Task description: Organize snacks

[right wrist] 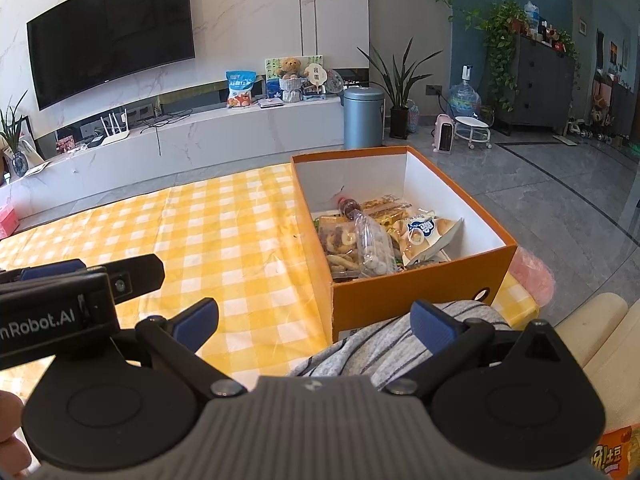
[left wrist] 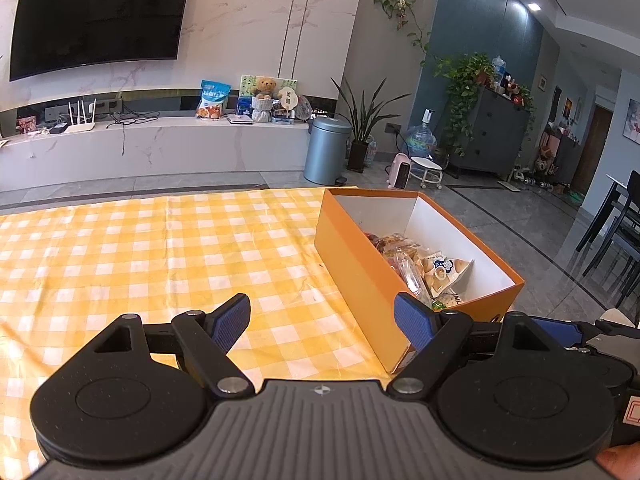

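The left gripper (left wrist: 322,322) is hovering above the yellow-and-white checked tablecloth (left wrist: 160,256) with its blue-padded fingers (left wrist: 230,322) standing wide apart and gripping nothing. The right gripper (right wrist: 316,326) is likewise standing with its fingers (right wrist: 198,322) spread wide and nothing between them; its right finger is lying in front of a grey striped garment (right wrist: 384,346) worn by the person.

The orange cardboard box (right wrist: 416,300) with a white interior is sitting open on the right part of the tablecloth, just ahead of both grippers. The snacks are lying inside the box, piled toward its near end:
- a clear bag of small round white sweets (right wrist: 374,248) is resting on top
- a tray of mixed biscuits (right wrist: 338,244) is sitting to its left
- a white-and-blue bread packet (right wrist: 428,234) is lying to its right
- a packet of golden bars (right wrist: 386,205) is lying behind these

The tablecloth area left of the box is carrying no snacks. An orange snack packet (right wrist: 612,454) is showing at the lower right edge of the right wrist view, outside the box
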